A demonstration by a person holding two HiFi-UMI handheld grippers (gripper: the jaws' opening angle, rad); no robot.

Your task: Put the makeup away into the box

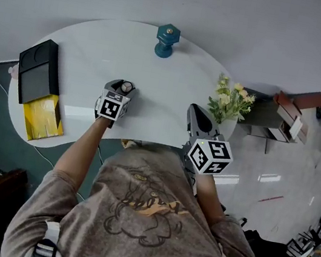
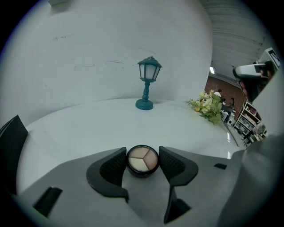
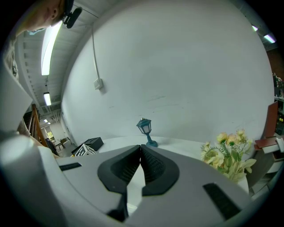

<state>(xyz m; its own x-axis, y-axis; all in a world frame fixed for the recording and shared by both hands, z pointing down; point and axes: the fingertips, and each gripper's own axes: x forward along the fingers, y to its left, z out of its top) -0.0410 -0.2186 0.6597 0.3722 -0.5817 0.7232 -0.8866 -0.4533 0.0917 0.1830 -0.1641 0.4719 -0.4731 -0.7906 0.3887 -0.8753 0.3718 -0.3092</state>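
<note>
Now the compact (image 2: 142,159) gets gripped.
Left gripper (image 2: 142,153) squeezes the round compact from both sides where it sits mid-table (image 1: 174,84), likely to carry it to the box (image 1: 35,69) at the left edge; right gripper (image 3: 140,150) hovers aside, jaws together, empty.

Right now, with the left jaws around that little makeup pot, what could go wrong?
The round makeup pot sits between the left gripper's pads near their tips; it might squirt out on lifting. Its colour pans are uncovered, so tilting could spill powder. The black box lies at the table's left edge, and I can't tell whether it is open.
</note>
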